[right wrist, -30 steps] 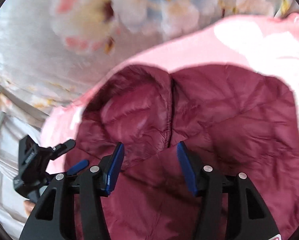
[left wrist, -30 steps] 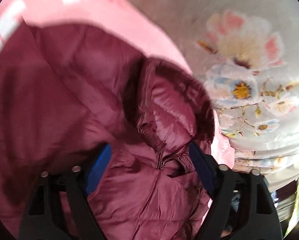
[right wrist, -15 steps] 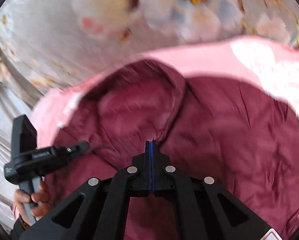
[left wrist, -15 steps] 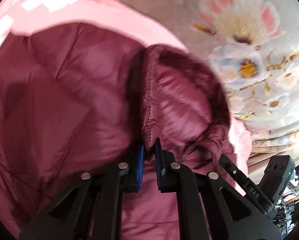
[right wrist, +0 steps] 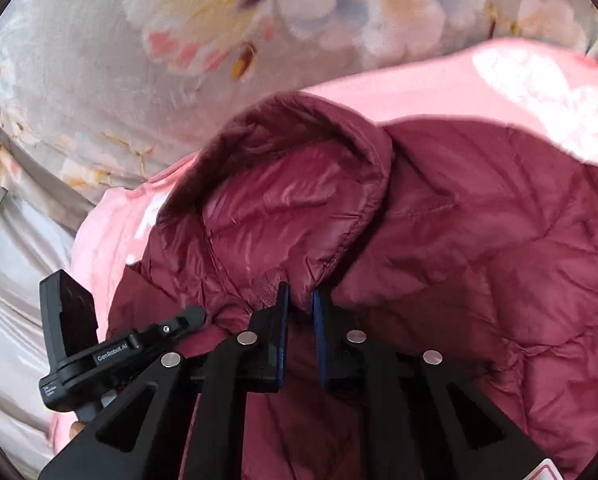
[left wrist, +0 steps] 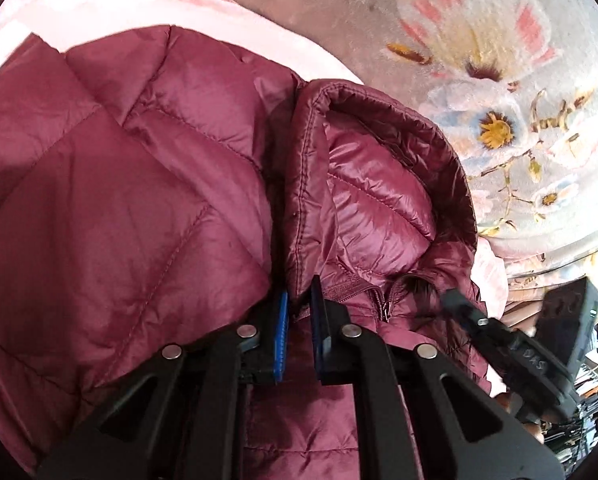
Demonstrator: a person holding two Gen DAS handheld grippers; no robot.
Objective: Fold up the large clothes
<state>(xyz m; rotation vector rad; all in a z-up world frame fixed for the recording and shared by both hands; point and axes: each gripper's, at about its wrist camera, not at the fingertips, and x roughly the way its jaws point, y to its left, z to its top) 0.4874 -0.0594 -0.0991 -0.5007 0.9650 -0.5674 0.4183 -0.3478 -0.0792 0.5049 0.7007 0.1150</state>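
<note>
A maroon quilted puffer jacket (left wrist: pixel 131 208) with a hood (left wrist: pixel 379 184) lies on a pink blanket (left wrist: pixel 59 4). My left gripper (left wrist: pixel 299 312) is shut on the jacket's edge at the base of the hood, beside the zipper. In the right wrist view the jacket (right wrist: pixel 499 248) and its hood (right wrist: pixel 291 200) fill the middle. My right gripper (right wrist: pixel 299 308) is shut on the hood's rim fabric. The other gripper shows in each view, at the right edge (left wrist: pixel 539 352) and at the lower left (right wrist: pixel 99 352).
A grey floral bedspread (left wrist: pixel 479 80) lies beyond the pink blanket (right wrist: pixel 459 88). Pale satin fabric (right wrist: pixel 15 280) hangs at the bed's left side in the right wrist view. Clutter shows past the bed edge at the far right of the left wrist view.
Both grippers were open a second ago over the hood's base. They closed on the fabric, and the jaws now stand slightly wider with fabric pinched between them. The hood has shifted.
</note>
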